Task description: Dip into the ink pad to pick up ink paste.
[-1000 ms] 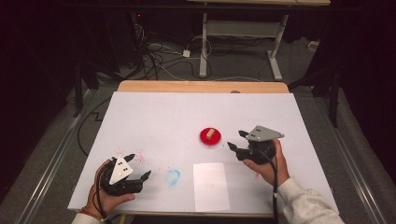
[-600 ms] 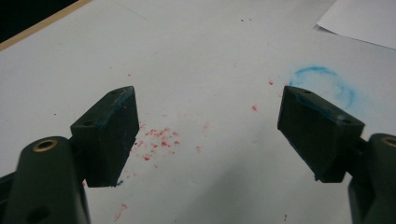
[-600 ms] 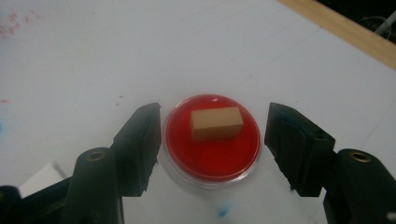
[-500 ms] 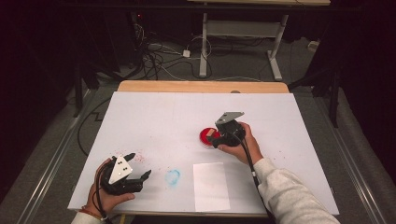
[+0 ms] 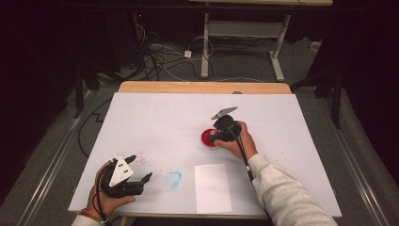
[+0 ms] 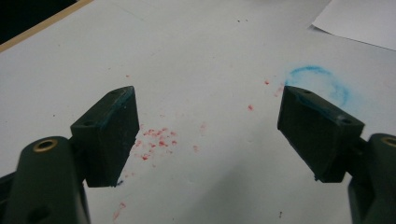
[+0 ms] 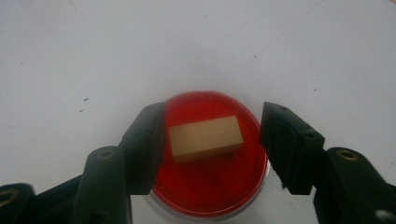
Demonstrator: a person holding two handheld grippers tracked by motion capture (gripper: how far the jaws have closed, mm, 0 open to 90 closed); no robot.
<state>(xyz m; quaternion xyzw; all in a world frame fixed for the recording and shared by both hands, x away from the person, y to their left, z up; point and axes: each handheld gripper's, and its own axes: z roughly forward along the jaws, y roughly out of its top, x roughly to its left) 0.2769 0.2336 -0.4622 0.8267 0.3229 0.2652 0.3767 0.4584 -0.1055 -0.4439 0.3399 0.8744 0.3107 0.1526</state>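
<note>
A shallow round red dish (image 7: 210, 163) (image 5: 208, 138) lies right of the table's middle, and a small tan wooden block (image 7: 205, 138) rests in it. My right gripper (image 7: 210, 140) (image 5: 215, 136) hangs over the dish, open, one jaw at each end of the block with a gap on the right side. My left gripper (image 6: 205, 130) (image 5: 139, 168) is held open near the front left corner, above red specks, with nothing between its jaws. A blue ring-shaped smear (image 6: 322, 81) (image 5: 174, 179) marks the sheet just beyond it.
A white paper sheet (image 5: 212, 187) lies at the front edge, right of the blue smear. White covering (image 5: 160, 117) spans the table, with a wooden strip (image 5: 202, 87) at the far edge. Cables and table legs (image 5: 205, 42) stand on the floor beyond.
My right gripper has moved left from the table's right side and now sits over the red dish, astride the block. The left gripper has stayed put.
</note>
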